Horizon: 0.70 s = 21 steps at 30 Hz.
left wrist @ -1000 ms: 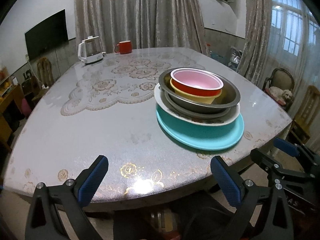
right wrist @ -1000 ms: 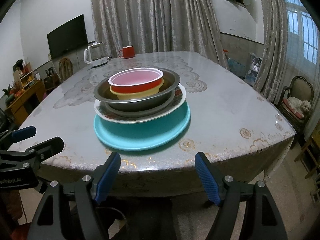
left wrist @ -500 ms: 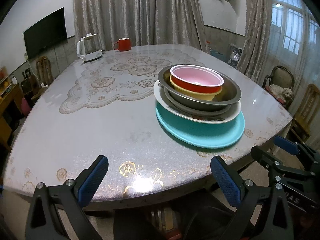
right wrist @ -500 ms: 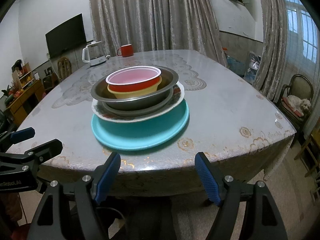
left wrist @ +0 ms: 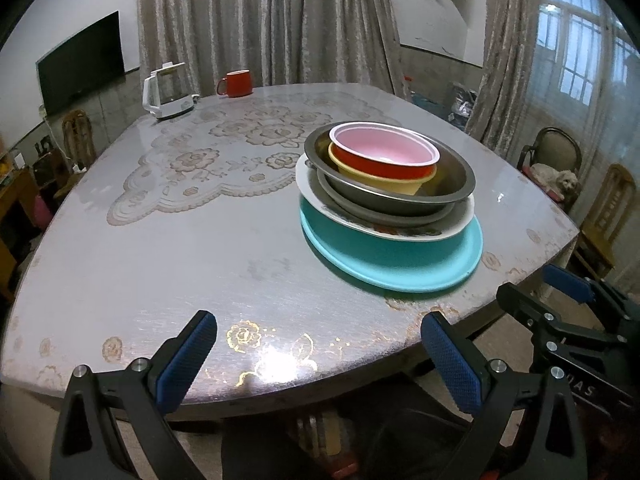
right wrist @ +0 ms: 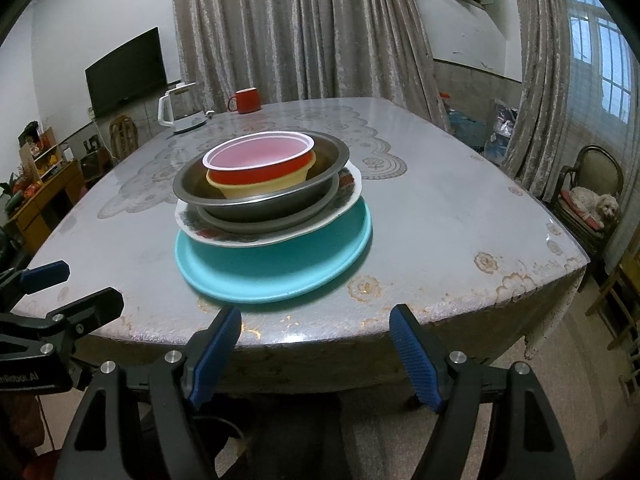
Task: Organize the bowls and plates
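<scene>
Right wrist view: right hand-held gripper [right wrist: 316,348] jaws apart, empty, at the surface [right wrist: 460,240] edge; left hand-held gripper [left wrist: 318,354] likewise. Just ahead, stack: teal plate [right wrist: 276,276], patterned plate [right wrist: 344,200], steel bowl [right wrist: 260,196], yellow bowl [right wrist: 264,190], red bowl [right wrist: 260,162] (off-centre; a sideways nudge could slide it). No readable labels on the dishes.

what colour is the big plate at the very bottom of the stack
Teal, a plain turquoise blue; the bottom plate shows best in the right wrist view.
</scene>
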{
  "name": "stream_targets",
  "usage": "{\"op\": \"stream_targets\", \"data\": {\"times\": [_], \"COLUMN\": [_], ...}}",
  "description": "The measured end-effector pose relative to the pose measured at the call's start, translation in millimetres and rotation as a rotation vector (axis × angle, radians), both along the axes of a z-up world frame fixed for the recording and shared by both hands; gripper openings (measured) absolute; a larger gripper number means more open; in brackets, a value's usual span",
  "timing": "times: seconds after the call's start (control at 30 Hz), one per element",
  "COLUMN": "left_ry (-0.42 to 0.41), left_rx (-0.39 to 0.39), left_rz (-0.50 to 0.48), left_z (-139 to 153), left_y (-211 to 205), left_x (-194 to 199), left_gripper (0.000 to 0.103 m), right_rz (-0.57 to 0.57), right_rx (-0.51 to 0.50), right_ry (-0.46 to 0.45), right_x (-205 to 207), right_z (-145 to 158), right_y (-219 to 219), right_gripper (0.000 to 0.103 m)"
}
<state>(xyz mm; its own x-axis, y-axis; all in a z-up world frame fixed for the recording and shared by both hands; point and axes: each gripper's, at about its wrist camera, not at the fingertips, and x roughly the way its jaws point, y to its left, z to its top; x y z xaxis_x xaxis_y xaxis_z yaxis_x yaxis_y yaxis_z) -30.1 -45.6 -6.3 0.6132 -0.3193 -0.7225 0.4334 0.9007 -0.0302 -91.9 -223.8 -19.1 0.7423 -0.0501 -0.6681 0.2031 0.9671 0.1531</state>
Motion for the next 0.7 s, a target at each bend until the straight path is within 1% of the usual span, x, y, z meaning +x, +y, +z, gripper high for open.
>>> {"op": "stream_targets", "data": {"times": [0.53, 0.7], "left_ry": [0.013, 0.026], "left_rx": [-0.005, -0.025], "left_rz": [-0.028, -0.033], "left_z": [-1.8, -1.7], "left_y": [-2.2, -0.1], "left_x": [2.0, 5.0], "left_gripper": [0.103, 0.103], "right_rz": [-0.011, -0.009], "right_rx": [0.000, -0.001], "right_ry": [0.007, 0.014], "right_x": [2.3, 6.5], "right_z": [-1.4, -1.5], "right_y": [-3.8, -3.8], "right_gripper": [0.078, 0.078]}}
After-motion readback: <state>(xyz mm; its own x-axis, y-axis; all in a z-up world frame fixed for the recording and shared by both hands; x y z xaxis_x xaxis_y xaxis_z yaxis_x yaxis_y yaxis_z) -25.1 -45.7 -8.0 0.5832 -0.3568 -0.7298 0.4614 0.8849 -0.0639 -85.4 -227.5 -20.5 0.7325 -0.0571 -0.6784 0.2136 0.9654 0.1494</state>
